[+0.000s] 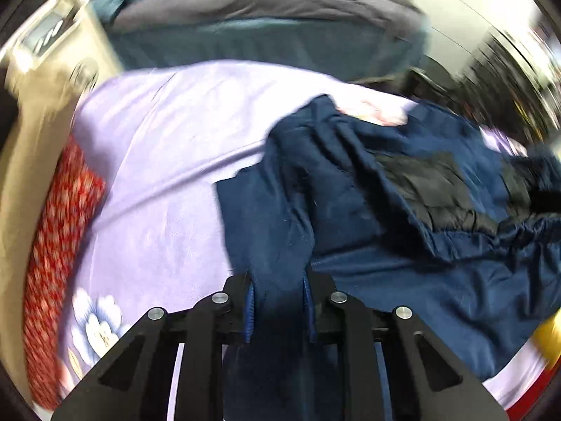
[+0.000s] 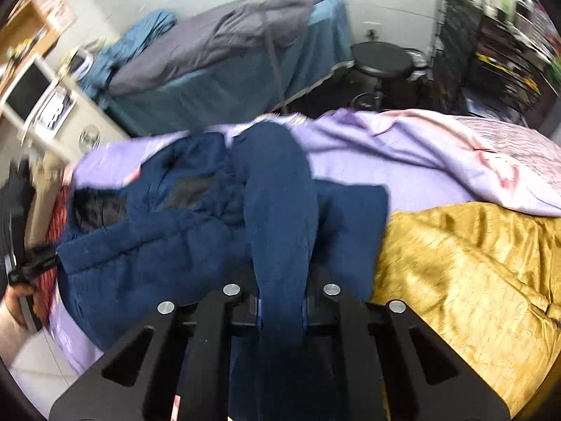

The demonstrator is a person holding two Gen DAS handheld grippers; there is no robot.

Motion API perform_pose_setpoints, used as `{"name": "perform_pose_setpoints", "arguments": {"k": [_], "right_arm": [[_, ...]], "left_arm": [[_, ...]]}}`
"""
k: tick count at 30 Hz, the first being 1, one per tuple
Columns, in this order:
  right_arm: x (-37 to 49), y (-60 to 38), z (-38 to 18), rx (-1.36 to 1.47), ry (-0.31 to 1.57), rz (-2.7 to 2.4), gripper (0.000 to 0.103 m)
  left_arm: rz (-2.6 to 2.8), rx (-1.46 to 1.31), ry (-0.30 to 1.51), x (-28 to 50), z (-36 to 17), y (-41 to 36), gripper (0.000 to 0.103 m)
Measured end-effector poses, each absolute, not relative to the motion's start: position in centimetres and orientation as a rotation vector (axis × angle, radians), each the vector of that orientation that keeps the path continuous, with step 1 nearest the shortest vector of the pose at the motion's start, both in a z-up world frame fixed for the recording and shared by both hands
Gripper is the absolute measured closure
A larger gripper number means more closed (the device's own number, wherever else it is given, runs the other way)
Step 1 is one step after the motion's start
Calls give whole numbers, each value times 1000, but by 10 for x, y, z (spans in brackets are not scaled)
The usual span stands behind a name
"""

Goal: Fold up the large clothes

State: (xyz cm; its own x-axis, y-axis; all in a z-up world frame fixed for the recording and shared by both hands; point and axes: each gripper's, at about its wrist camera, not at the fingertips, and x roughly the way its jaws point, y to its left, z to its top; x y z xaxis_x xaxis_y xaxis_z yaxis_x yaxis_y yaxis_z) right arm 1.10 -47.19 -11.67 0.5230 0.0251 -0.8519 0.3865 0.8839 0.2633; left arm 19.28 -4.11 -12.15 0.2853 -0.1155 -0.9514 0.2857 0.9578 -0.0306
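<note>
On the left, our left gripper (image 1: 278, 301) has its jaws closed most of the way onto a thick fold of the navy padded jacket (image 1: 403, 210), which lies spread across the lavender bedspread (image 1: 168, 182) toward the bed's near edge, black lining showing. The fold bulges between the jaws, so we judge it could slide free if we pull hard. Near the bed's left edge sits a red patterned cushion (image 1: 56, 245). To the right, our right gripper (image 2: 280, 308) is clamped on the jacket sleeve (image 2: 277, 193), stretched taut toward us. If we lift unevenly, the bulky body may drag toward the gold quilt (image 2: 473, 280) at the bed's right edge and bunch.
</note>
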Motion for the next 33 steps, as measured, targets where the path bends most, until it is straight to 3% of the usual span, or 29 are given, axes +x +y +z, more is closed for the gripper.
{"name": "perform_pose_setpoints", "arguments": {"k": [9, 13, 15, 16, 17, 18, 19, 20, 28, 33], "right_arm": [[15, -519, -177, 665, 1113, -398, 90], [22, -523, -186, 671, 1138, -417, 90], [21, -529, -187, 717, 1139, -416, 88], [22, -528, -182, 707, 1133, -416, 84], [21, -525, -175, 671, 1133, -425, 73], [21, -521, -168, 622, 1133, -448, 63], [21, -517, -160, 575, 1127, -474, 43], [20, -512, -150, 520, 1112, -495, 37], [18, -453, -98, 299, 1071, -434, 35], [24, -404, -88, 231, 1065, -309, 32]], "left_arm": [[-170, 92, 1366, 221, -157, -45, 80], [-170, 39, 1366, 226, -150, -41, 73], [-181, 50, 1320, 223, -136, -38, 61], [-168, 82, 1288, 221, -127, -38, 43], [-154, 103, 1263, 219, -121, -37, 31], [-147, 119, 1219, 215, -112, -34, 29], [-159, 123, 1185, 210, -103, -33, 28], [-167, 128, 1176, 207, -99, -34, 28], [-347, 326, 1047, 134, -67, -84, 28], [-453, 398, 1039, 92, -75, -122, 28]]}}
